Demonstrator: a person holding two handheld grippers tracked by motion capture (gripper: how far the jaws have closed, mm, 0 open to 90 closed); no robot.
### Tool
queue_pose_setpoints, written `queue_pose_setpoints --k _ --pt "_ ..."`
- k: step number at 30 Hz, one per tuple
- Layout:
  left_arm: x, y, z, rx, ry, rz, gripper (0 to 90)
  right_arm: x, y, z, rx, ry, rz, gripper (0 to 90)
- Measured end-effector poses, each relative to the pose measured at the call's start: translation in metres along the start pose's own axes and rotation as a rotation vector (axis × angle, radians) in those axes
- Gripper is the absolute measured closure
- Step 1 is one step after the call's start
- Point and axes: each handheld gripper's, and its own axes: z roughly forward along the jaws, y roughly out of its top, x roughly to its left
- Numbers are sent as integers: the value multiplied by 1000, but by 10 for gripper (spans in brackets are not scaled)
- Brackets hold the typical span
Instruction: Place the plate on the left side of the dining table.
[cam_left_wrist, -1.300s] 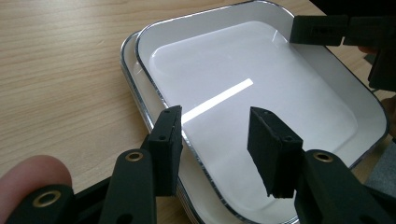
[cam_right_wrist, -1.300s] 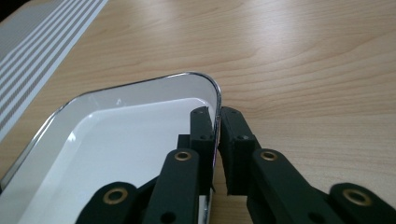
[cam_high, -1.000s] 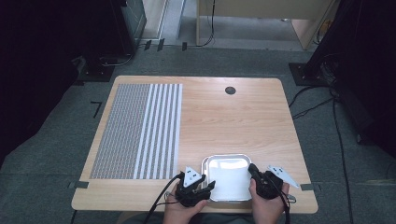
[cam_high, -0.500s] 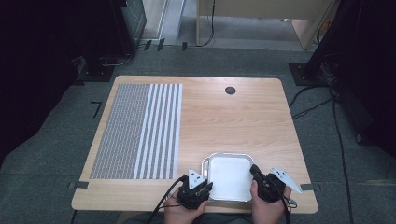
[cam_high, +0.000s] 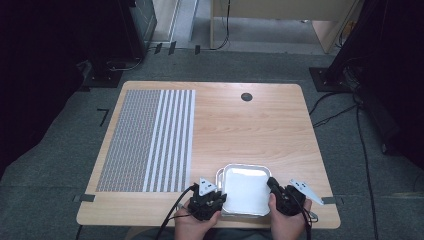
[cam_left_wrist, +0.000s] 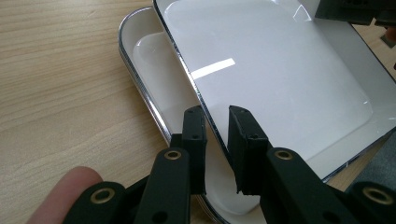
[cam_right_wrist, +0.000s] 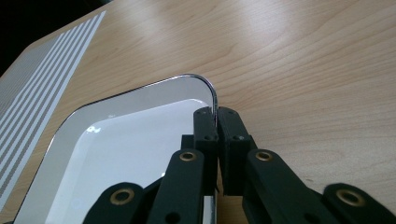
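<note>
Two shiny white metal trays are stacked near the table's front edge. The upper tray (cam_high: 245, 190) (cam_left_wrist: 280, 79) (cam_right_wrist: 116, 140) is tilted up off the lower tray (cam_left_wrist: 149, 60). My left gripper (cam_high: 220, 197) (cam_left_wrist: 217, 114) has just been closing, and the upper tray's left rim runs between its jaws; it is shut on that rim, the jaws still a little apart. My right gripper (cam_high: 272, 187) (cam_right_wrist: 215, 112) is shut on the rim at the tray's rounded right corner. The right gripper's body (cam_left_wrist: 355, 9) also shows past the tray in the left gripper view.
A grey and white striped mat (cam_high: 150, 140) covers the left part of the wooden table (cam_high: 250, 130). A small black round cap (cam_high: 246, 96) sits near the far edge. Cables (cam_high: 325, 107) lie on the floor to the right.
The left gripper's jaws have drawn together at the tray's left edge. Both hands have stayed in place, and the right gripper looks the same.
</note>
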Motion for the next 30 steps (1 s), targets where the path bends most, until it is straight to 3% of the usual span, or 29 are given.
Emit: queue_pose_setpoints --k 4,12,18,30 --pt "-1 1 0 9 2 6 782 2 1 -2 2 -9 -16 894" --pt "0 5 -3 21 19 12 804 17 6 -6 -38 -40 -125 900" --pt "6 11 -11 19 22 5 813 19 11 -3 22 -16 -79 900" --pt "25 20 -30 -27 49 -18 818 45 24 8 25 11 -96 900"
